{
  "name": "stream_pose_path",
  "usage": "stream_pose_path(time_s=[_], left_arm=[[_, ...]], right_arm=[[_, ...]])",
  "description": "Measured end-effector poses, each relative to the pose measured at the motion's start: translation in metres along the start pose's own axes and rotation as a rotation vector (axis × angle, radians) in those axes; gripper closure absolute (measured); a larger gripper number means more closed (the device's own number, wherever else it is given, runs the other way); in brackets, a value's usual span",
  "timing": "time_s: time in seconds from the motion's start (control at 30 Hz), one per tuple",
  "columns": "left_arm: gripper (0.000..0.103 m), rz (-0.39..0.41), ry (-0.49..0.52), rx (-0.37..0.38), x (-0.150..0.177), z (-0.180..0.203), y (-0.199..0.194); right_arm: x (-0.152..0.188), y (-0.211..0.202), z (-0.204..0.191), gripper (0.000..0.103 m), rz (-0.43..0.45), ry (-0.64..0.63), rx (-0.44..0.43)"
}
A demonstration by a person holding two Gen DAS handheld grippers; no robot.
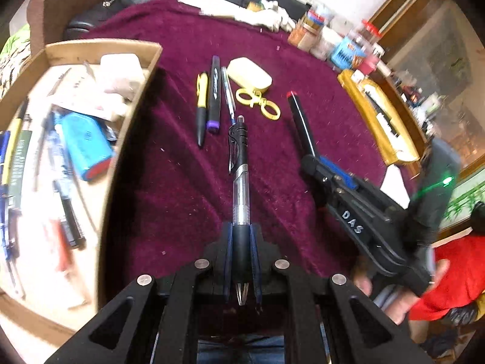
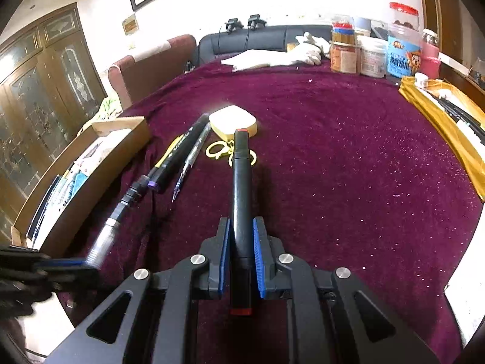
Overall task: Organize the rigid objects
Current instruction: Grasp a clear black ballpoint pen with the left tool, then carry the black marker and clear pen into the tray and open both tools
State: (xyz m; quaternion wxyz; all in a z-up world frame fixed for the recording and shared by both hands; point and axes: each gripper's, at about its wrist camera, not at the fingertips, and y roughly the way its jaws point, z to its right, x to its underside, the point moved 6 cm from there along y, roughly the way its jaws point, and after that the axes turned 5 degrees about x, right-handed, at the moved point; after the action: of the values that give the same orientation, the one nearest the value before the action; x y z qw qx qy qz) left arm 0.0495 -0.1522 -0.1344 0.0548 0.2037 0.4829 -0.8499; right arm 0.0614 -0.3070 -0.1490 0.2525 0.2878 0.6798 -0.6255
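My left gripper is shut on a black and clear click pen and holds it above the maroon cloth. My right gripper is shut on a black marker with red ends; it also shows in the left wrist view. On the cloth lie a yellow and black pen, a black and purple marker, a clear pen, a yellow case and a yellow clasp. The cardboard box at the left holds several pens and a blue item.
Jars and tubs stand along the cloth's far right edge. White gloves and paper lie at the back. A yellow tray sits at the right. A black sofa is behind the table.
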Motion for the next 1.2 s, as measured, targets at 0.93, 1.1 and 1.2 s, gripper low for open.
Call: stream_pose_path(time_s=[0.93, 1.1, 1.2], left_arm=[[0.093, 0.222, -0.206, -0.089, -0.020, -0.135, -0.089], [0.093, 0.226, -0.198, -0.136, -0.028, -0.145, -0.085], [0.093, 0.222, -0.193, -0.147, -0.032, -0.152, -0.081]], right_arm=[[-0.007, -0.024, -0.175, 0.089, -0.108, -0.068, -0.383], [-0.012, -0.005, -0.194, 0.089, -0.131, -0.103, -0.373], [-0.015, 0.003, -0.200, 0.089, -0.140, -0.105, -0.377]])
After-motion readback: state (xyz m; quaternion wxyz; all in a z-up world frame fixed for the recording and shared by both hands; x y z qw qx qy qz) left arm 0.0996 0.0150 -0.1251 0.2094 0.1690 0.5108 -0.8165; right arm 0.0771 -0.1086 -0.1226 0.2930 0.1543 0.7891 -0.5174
